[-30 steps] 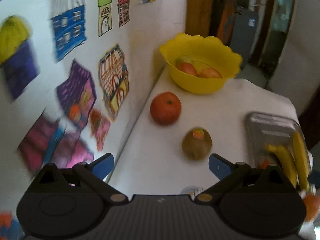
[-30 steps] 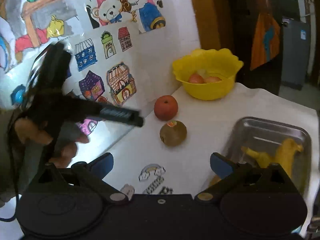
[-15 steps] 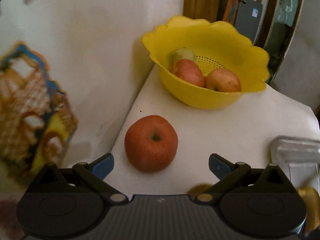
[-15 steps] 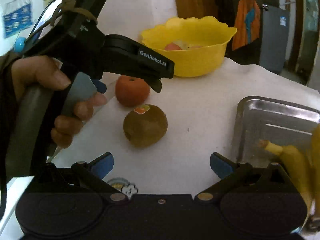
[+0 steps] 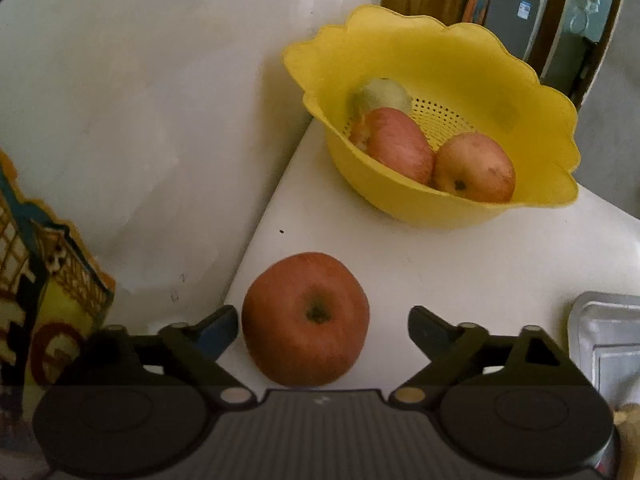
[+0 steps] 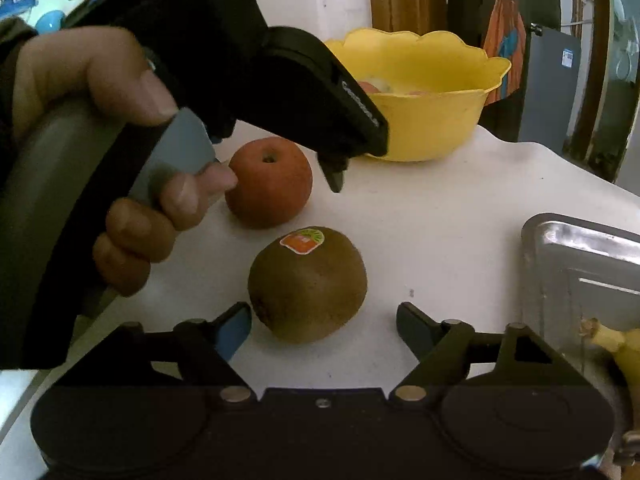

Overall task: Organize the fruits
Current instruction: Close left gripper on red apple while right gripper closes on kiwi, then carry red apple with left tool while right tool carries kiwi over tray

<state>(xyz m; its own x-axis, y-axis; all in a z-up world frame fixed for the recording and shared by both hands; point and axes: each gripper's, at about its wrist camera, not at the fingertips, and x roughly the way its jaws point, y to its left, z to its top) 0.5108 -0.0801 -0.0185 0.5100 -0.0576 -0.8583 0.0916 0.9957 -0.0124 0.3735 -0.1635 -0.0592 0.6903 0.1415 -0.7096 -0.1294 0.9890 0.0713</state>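
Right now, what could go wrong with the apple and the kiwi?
The apple lies near the table edge by the wall; the closing left tongs might nudge it off. The round kiwi could roll away from the closing right tongs. The two tools work close together and may bump.

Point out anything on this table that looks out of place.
Two fruits lie loose on the white table: a red apple and a stickered kiwi. Other apples sit in the yellow bowl. Nothing spilled or damaged.
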